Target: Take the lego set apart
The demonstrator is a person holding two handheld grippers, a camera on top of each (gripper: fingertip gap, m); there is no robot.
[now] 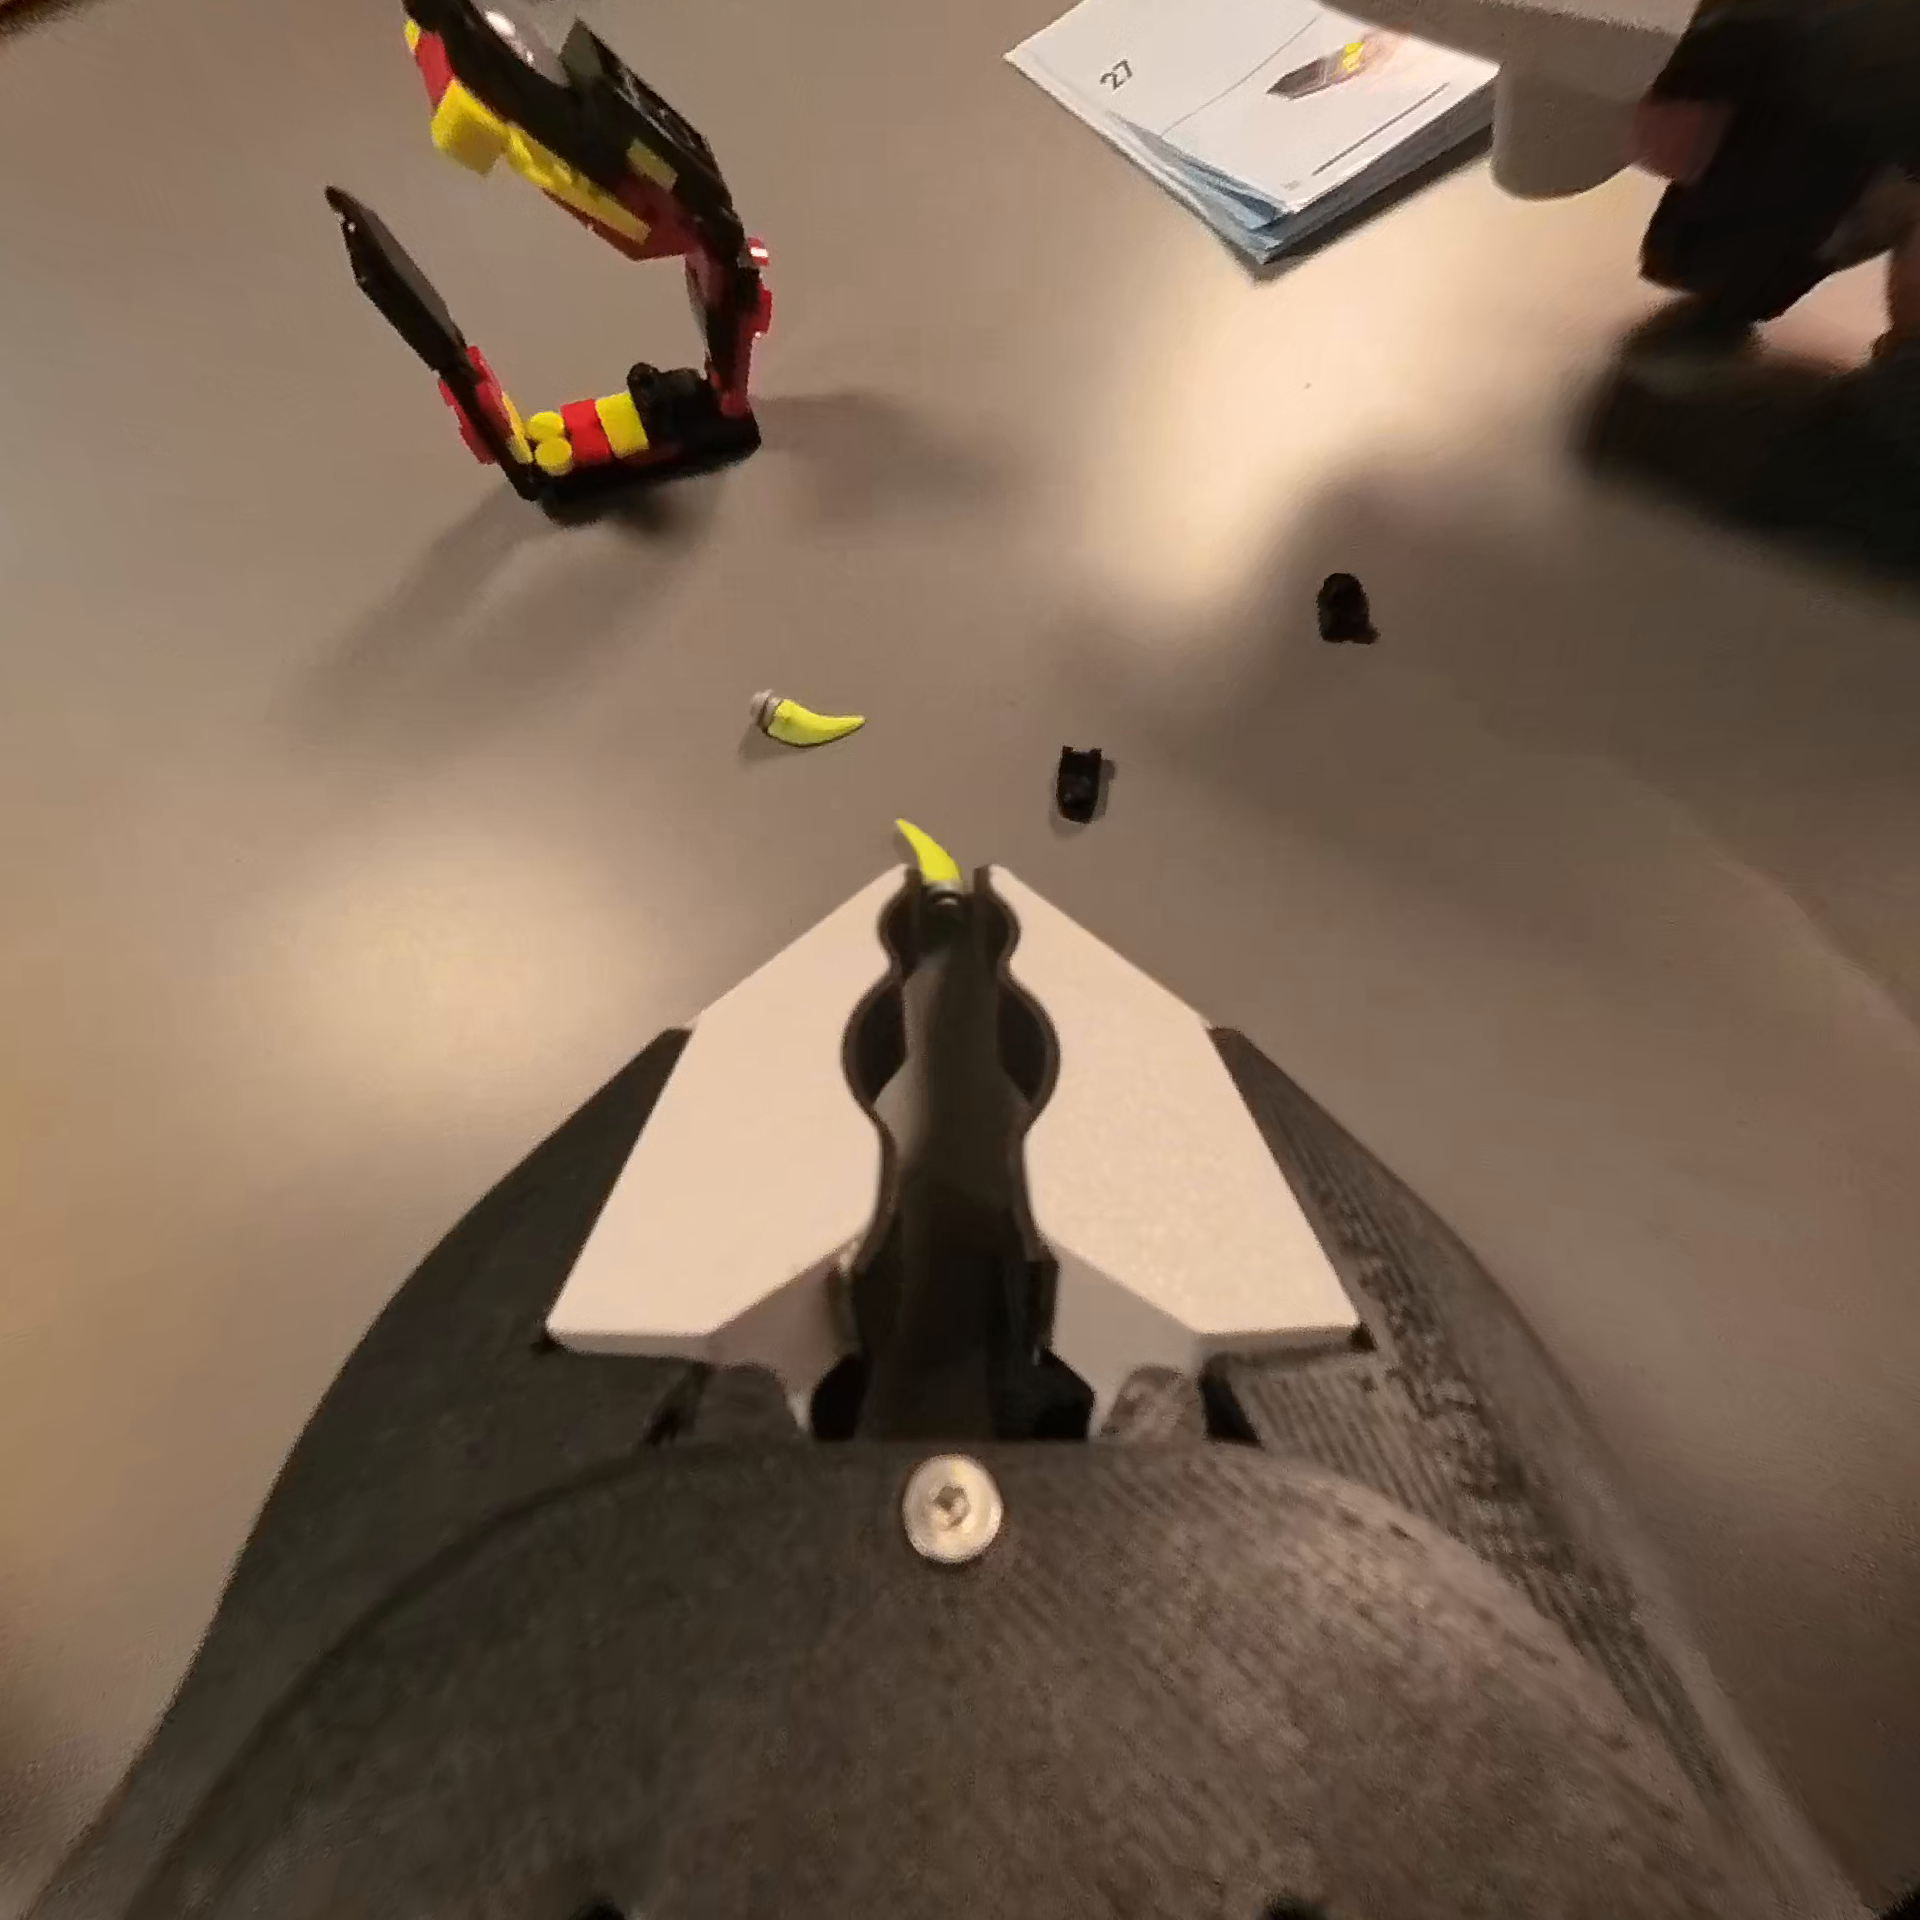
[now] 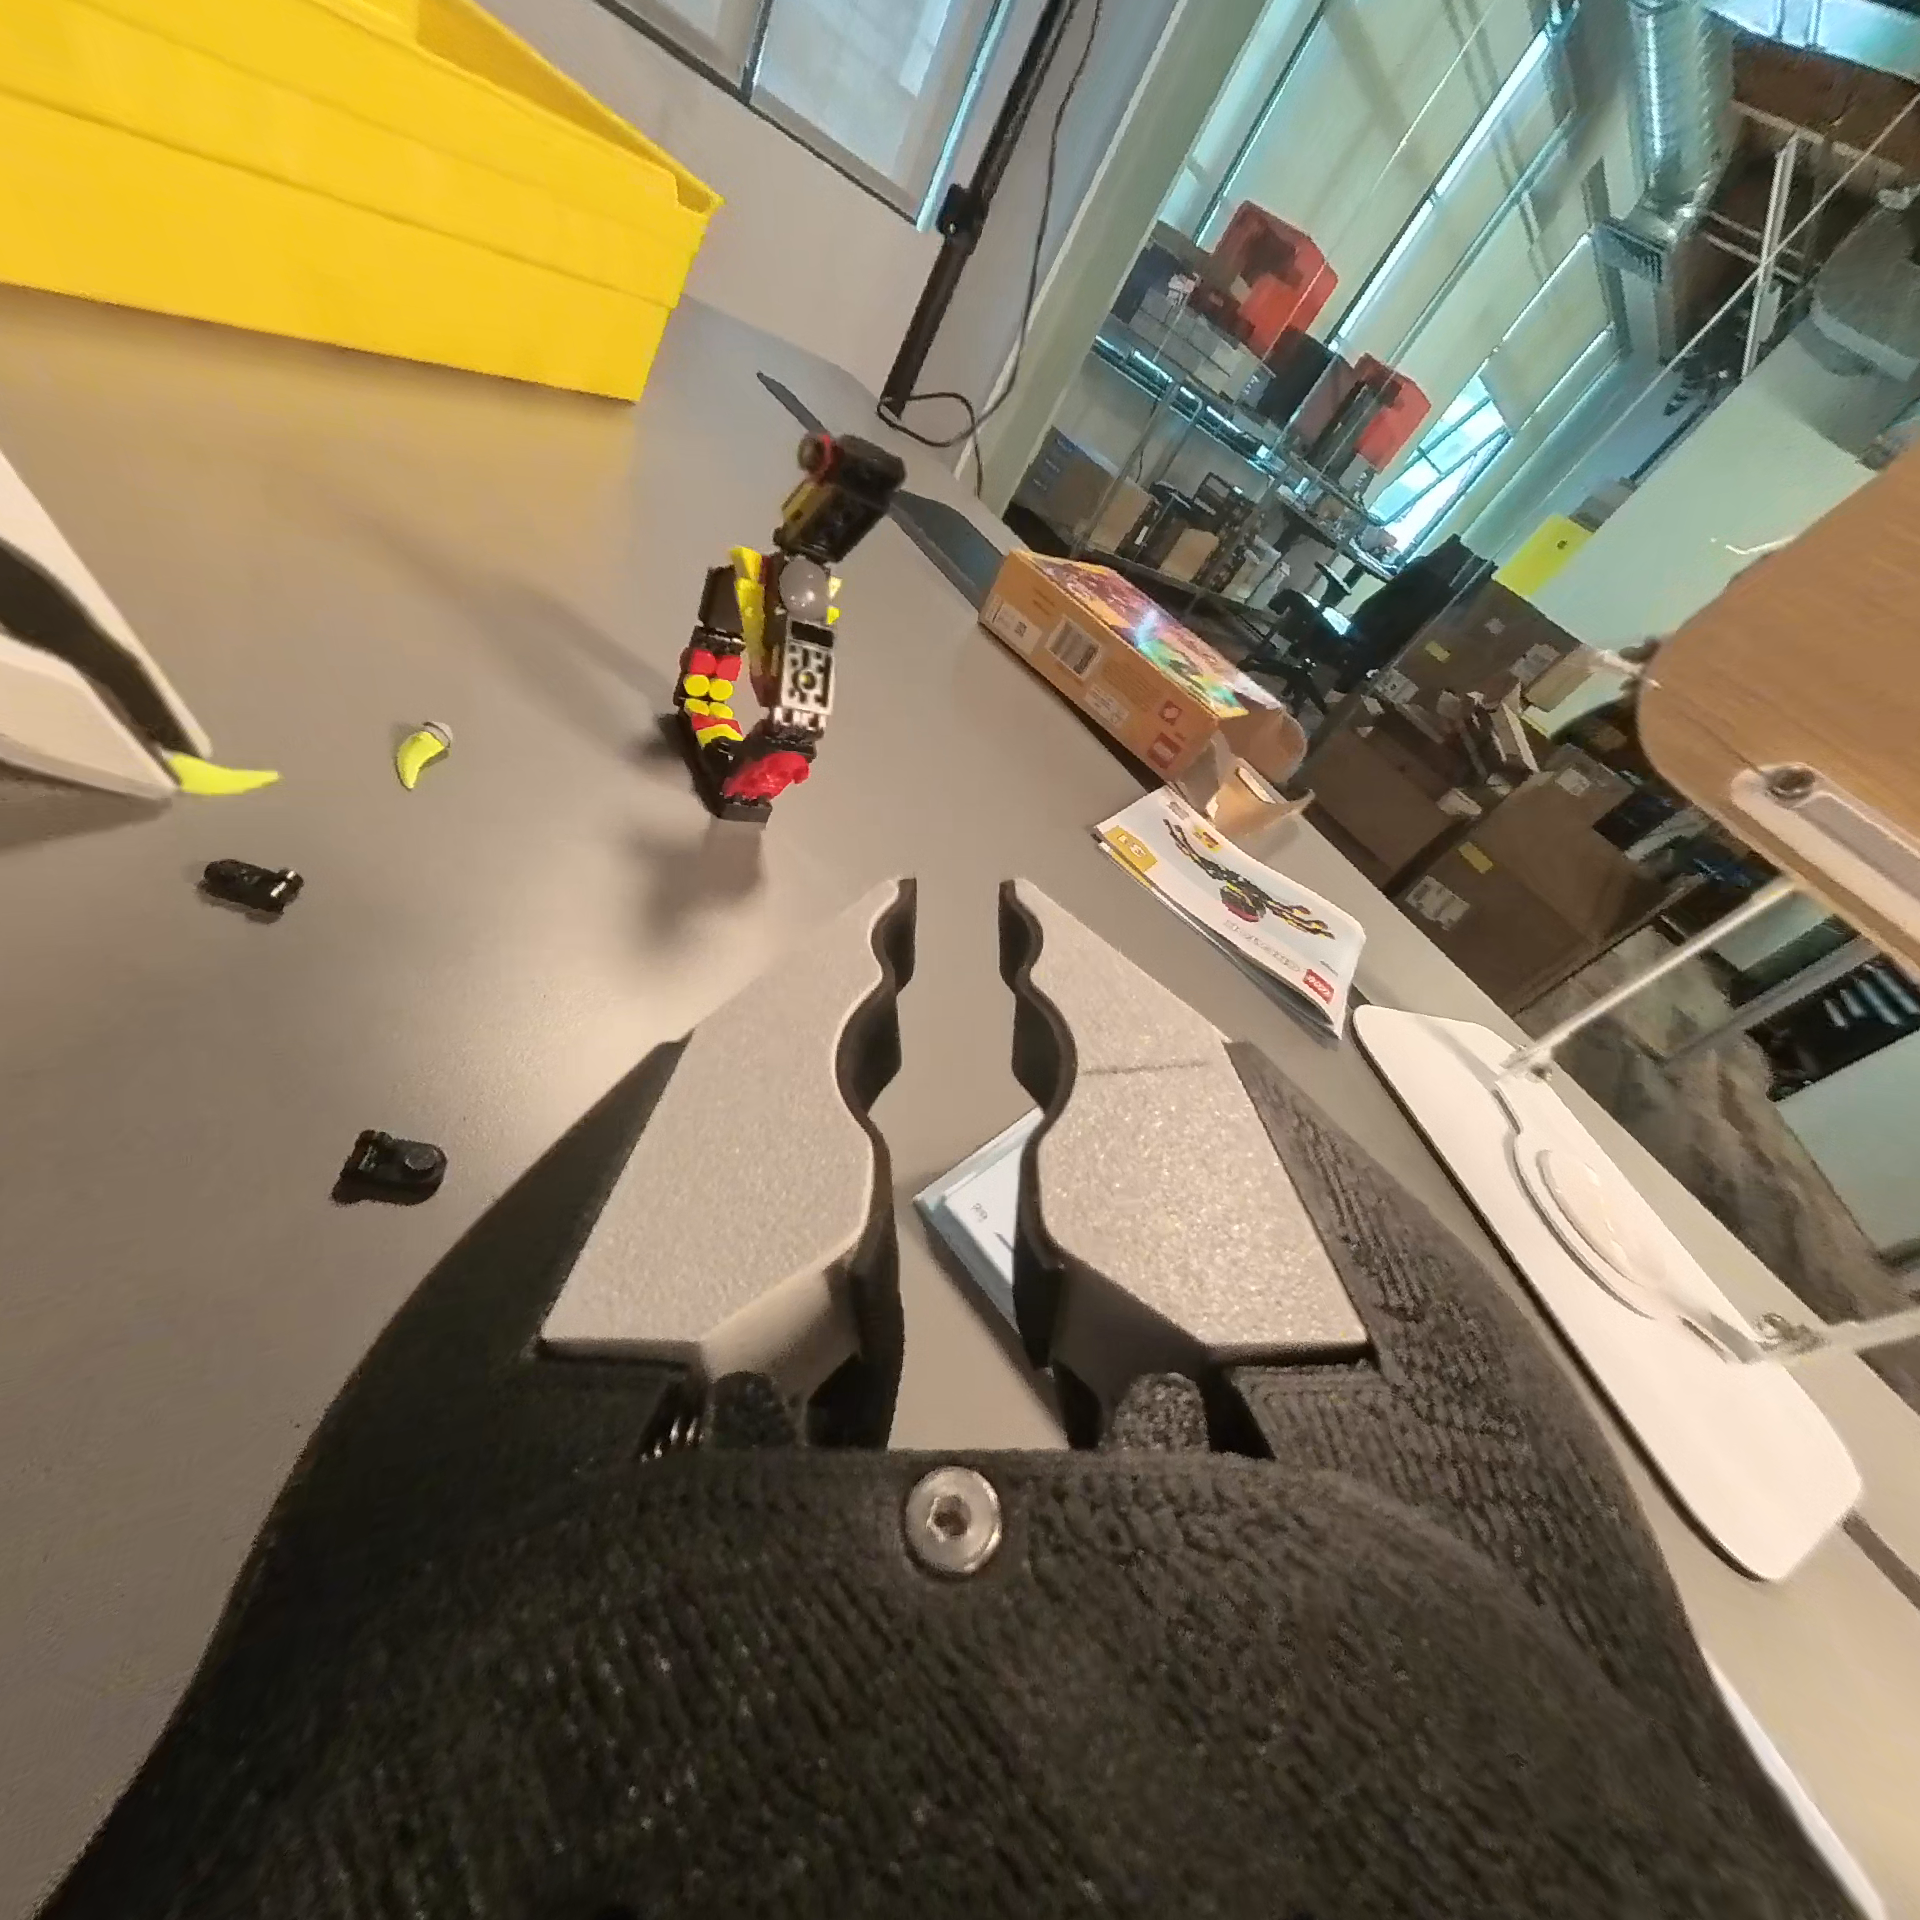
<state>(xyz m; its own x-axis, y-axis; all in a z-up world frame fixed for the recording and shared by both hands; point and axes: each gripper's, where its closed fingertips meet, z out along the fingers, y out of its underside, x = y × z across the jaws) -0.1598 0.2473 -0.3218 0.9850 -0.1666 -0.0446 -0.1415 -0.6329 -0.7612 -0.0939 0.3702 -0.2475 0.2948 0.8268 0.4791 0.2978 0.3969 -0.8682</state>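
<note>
A grey table (image 2: 436, 499) in a workshop lined with glass walls and metal shelving carries the job: yellow bins (image 2: 343, 197) at the far edge, a box (image 2: 1117, 665) and a booklet (image 2: 1236, 914) off to your right.

The model (image 1: 613, 239), a red, yellow and black build, stands upright well ahead of both grippers, rising from a small black base and curling over at the top. Four parts already lie loose between it and you: a yellow claw (image 1: 805, 719) and two black clips, one (image 1: 1081, 781) near your left gripper (image 1: 948, 871) and one (image 1: 1345, 608) farther out to the right.

Your left gripper is clenched on a second claw (image 1: 928, 847), pinched at its grey stub with the yellow tip poking out past the fingertips, low over the table. Your right gripper (image 2: 958, 894) hangs released with a narrow gap and nothing in it, over the near booklet (image 2: 982, 1216).

Expect the model to be light and top-heavy on that narrow base, rigid plastic that tips at a nudge. The joints likely hold by friction and will let go with a snap. Best to pin the base with one gripper and pull at a protruding piece with the other; small smooth parts may squirt out of a hard squeeze.
</note>
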